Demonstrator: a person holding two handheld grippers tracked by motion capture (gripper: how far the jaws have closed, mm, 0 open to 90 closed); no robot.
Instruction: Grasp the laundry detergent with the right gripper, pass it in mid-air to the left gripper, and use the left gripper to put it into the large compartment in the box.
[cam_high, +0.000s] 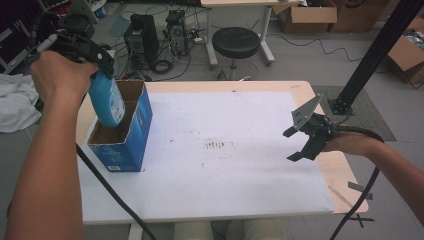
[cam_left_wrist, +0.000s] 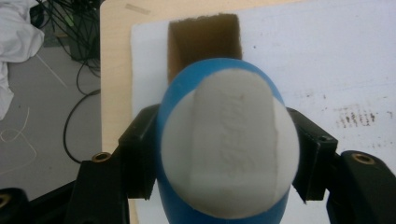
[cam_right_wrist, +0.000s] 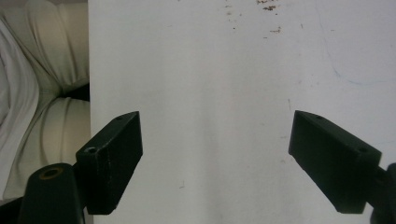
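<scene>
Blue plastic: the bottle (cam_high: 107, 102) has a glossy blue body with a pale label patch on its side in the high view; its end toward the left gripper view's camera is a broad off-white cap (cam_left_wrist: 229, 149) with raised lettering too blurred to read.
Bottle axis: long axis runs steeply down, slightly tilted, capped end up in the gripper and the other end pointing into the box.
Bottle place: its lower end sits at the open top of the blue cardboard box (cam_high: 131, 142), over the brown inside; whether it touches the box walls I cannot tell.
Left gripper (cam_left_wrist: 229, 154): its black jaws press on both sides of the bottle just below the cap, clamped around it, held up above the table's left end.
Box: upright near the left edge of the white sheet (cam_high: 225, 165), top open, brown cardboard inside.
Right gripper (cam_high: 295, 145): low above the right part of the sheet, well apart from the box; its jaws stand wide apart with bare white sheet between them.
Table (cam_high: 345, 175): pale wood rim around the sheet.
</scene>
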